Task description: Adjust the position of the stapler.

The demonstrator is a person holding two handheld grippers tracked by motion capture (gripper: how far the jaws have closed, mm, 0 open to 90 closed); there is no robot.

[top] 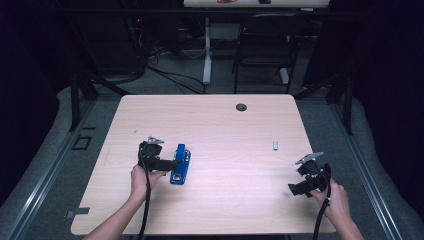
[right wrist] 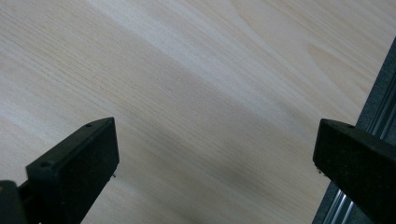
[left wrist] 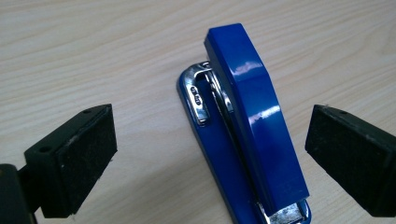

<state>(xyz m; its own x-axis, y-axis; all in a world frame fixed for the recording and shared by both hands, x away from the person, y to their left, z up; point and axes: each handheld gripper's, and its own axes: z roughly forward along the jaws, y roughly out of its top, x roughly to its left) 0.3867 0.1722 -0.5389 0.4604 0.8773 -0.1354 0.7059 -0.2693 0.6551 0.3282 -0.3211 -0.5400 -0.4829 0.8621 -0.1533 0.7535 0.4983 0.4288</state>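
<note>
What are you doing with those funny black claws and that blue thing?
A person holds a gripper in each hand at a wooden table. The left gripper is open, its jaws on either side of a blue stapler lying flat, not touching it. The right gripper is open too, over bare wood near the table's edge. A small grey piece lies apart.

Sm. grey block (top: 275, 145), black chair (top: 264, 45)
</note>
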